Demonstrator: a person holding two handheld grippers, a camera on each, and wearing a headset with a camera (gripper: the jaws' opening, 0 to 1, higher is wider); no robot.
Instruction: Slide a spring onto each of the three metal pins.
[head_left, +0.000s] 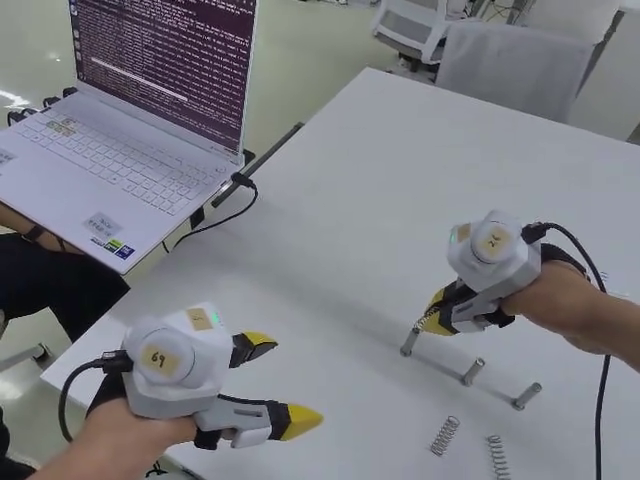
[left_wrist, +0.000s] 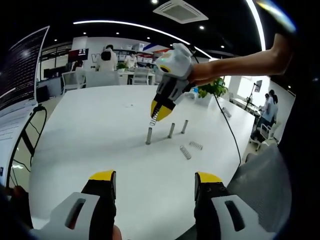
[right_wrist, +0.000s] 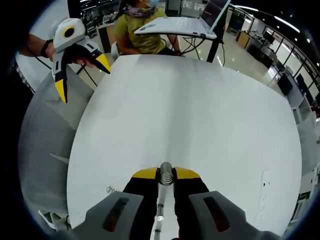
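Three short metal pins stand in a row on the white table: the nearest-left pin (head_left: 408, 343), a middle pin (head_left: 472, 372) and a third pin (head_left: 526, 396). My right gripper (head_left: 432, 318) is shut on a spring (right_wrist: 166, 173) and holds it just above the first pin (left_wrist: 149, 135). Two more springs (head_left: 445, 435) (head_left: 497, 455) lie loose on the table in front of the pins. My left gripper (head_left: 283, 385) hovers open near the table's front edge, well left of the pins, with nothing between its fingers.
An open laptop (head_left: 120, 150) sits on a stand off the table's left edge, its cable (head_left: 215, 220) trailing onto the table. Chairs (head_left: 520, 60) stand beyond the far edge. A seated person (right_wrist: 142, 25) is behind the table in the right gripper view.
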